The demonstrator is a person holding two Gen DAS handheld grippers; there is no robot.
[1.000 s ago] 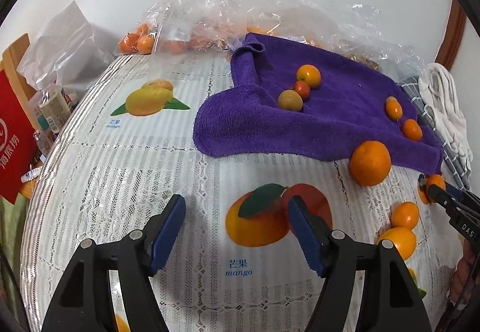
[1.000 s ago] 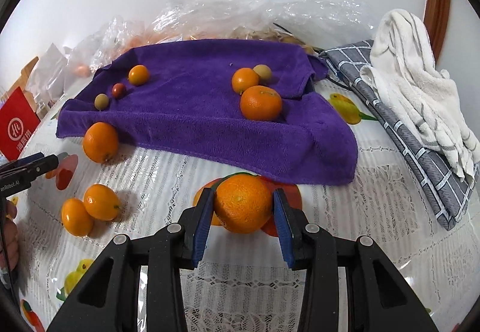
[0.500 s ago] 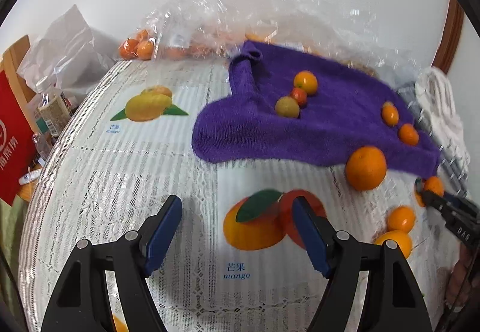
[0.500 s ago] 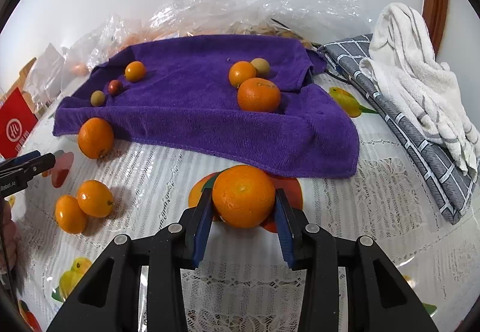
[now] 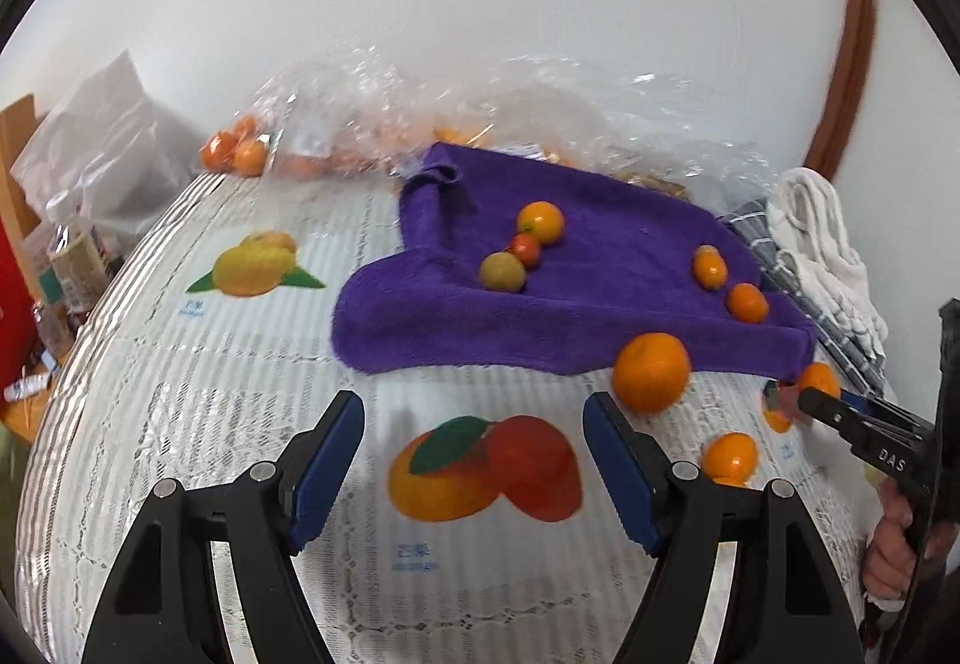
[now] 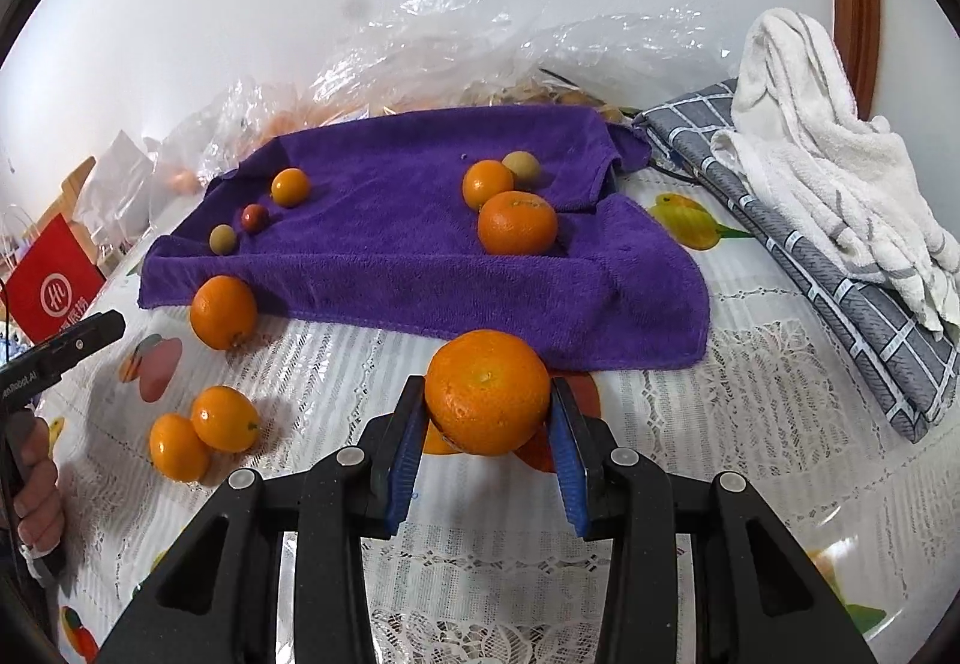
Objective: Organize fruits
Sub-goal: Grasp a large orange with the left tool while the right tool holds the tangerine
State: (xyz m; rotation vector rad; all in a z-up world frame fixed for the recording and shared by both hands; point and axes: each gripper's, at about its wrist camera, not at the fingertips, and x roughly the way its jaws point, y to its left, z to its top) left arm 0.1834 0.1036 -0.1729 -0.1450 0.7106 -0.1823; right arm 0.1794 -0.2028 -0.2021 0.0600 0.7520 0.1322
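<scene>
Your right gripper [image 6: 486, 445] clamps an orange [image 6: 487, 401], your left gripper [image 5: 474, 460] gapes empty; six fruits sit on the purple towel [image 6: 390, 250], three loose oranges [image 6: 223, 311] wait.

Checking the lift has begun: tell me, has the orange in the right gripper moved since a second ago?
Yes. The orange, clamped in the right gripper, has risen toward the purple towel, now overlapping its near edge.
</scene>
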